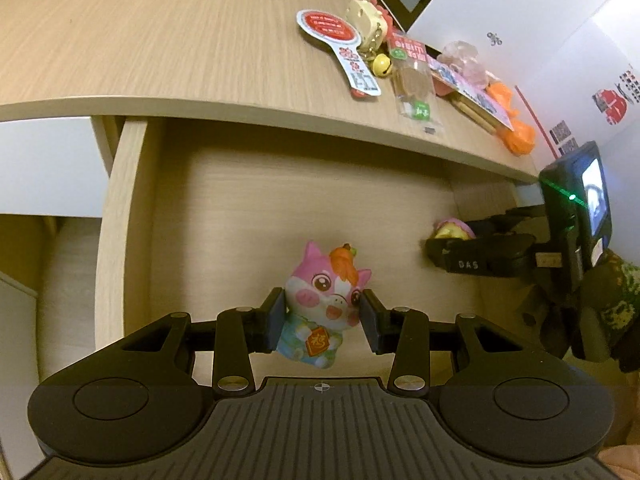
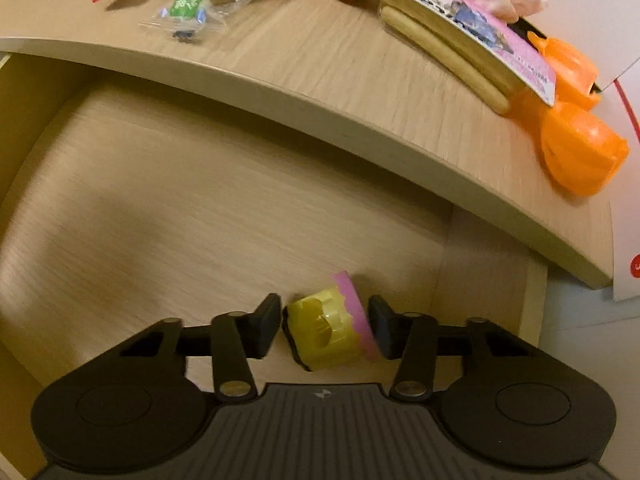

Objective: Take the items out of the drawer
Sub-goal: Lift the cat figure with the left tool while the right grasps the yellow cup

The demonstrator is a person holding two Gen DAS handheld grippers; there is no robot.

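Observation:
A pink pig figurine [image 1: 320, 292] with an orange tuft and a blue outfit sits between the pads of my left gripper [image 1: 323, 314], which is shut on it over the open wooden drawer [image 1: 240, 200]. In the right wrist view, a yellow and pink toy block [image 2: 316, 332] lies tilted between the fingers of my right gripper [image 2: 326, 326]. That gripper is closed on it near the drawer's right wall [image 2: 460, 264]. The left wrist view also shows the right gripper [image 1: 450, 237] at the right with the block [image 1: 450, 229] at its tip.
The desk top [image 1: 160, 40] overhangs the drawer's back. On it lie a paddle-shaped card [image 1: 328, 36], a cream box [image 1: 366, 20] with a bell [image 1: 382, 65], a clear bag [image 1: 414, 80], a pack of wooden sticks [image 2: 440, 52] and an orange plastic toy [image 2: 580, 152].

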